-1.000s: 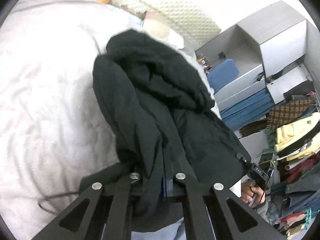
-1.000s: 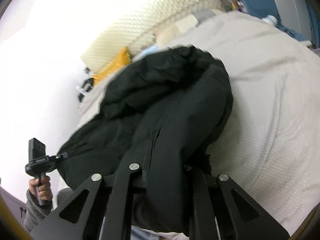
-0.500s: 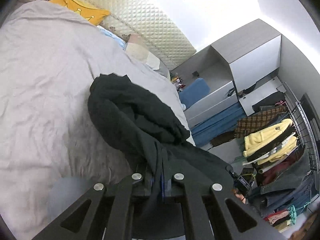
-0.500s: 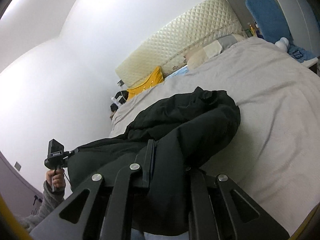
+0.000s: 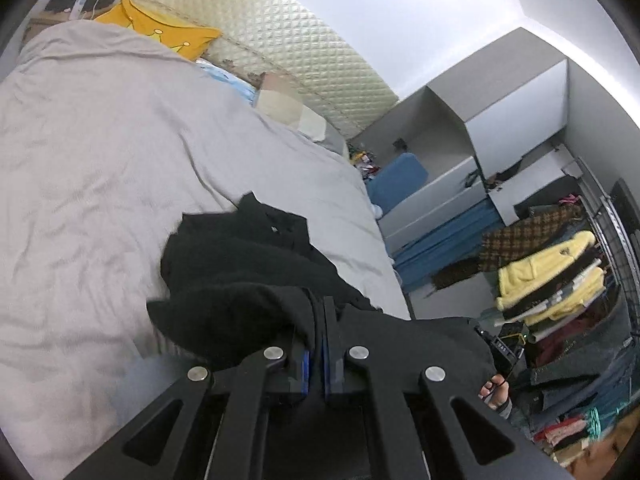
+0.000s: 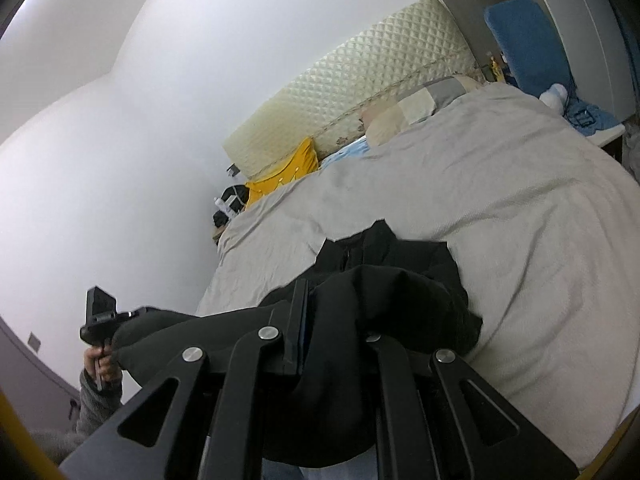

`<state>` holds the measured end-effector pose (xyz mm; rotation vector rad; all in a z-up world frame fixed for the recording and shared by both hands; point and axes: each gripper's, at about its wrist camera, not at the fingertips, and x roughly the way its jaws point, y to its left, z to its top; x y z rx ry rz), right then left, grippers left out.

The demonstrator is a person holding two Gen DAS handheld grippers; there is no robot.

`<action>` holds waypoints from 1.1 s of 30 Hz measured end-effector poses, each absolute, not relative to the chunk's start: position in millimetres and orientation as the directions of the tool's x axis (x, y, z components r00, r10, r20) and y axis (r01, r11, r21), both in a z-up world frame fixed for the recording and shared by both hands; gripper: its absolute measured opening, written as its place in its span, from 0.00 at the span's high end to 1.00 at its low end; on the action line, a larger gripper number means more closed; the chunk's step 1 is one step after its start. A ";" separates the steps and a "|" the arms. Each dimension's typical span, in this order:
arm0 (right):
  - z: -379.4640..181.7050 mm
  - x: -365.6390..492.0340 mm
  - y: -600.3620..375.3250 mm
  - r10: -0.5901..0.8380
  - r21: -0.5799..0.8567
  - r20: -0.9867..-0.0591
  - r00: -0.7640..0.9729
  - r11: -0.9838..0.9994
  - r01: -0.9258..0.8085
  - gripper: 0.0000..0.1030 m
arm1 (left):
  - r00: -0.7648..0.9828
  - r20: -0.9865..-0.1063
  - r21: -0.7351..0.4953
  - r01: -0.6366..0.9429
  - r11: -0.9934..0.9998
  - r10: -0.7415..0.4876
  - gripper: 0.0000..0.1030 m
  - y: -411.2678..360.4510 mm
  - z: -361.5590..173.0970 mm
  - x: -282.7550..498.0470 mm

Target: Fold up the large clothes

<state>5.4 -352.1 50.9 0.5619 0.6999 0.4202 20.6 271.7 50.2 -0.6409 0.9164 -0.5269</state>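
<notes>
Gripping the black coat (image 5: 248, 276) at the near edge of the bed (image 5: 100, 152), the left gripper (image 5: 316, 320) and right gripper (image 6: 336, 312) each pinch bunched fabric between nearly closed jaws. Risk: thick folds slipping free, dumping the coat crooked.

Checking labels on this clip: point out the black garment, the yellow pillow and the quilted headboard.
black garment (image 5: 248, 264), left wrist view, bunched upper fold
yellow pillow (image 5: 160, 36), left wrist view, its face
headboard (image 6: 360, 80), right wrist view, quilted front
</notes>
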 end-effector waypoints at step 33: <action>-171.3 324.9 -353.9 0.365 0.518 -0.829 0.424 0.789 0.332 0.90 | 0.383 -0.831 -0.491 -0.166 0.855 -0.403 0.94 234.4 -138.0 318.5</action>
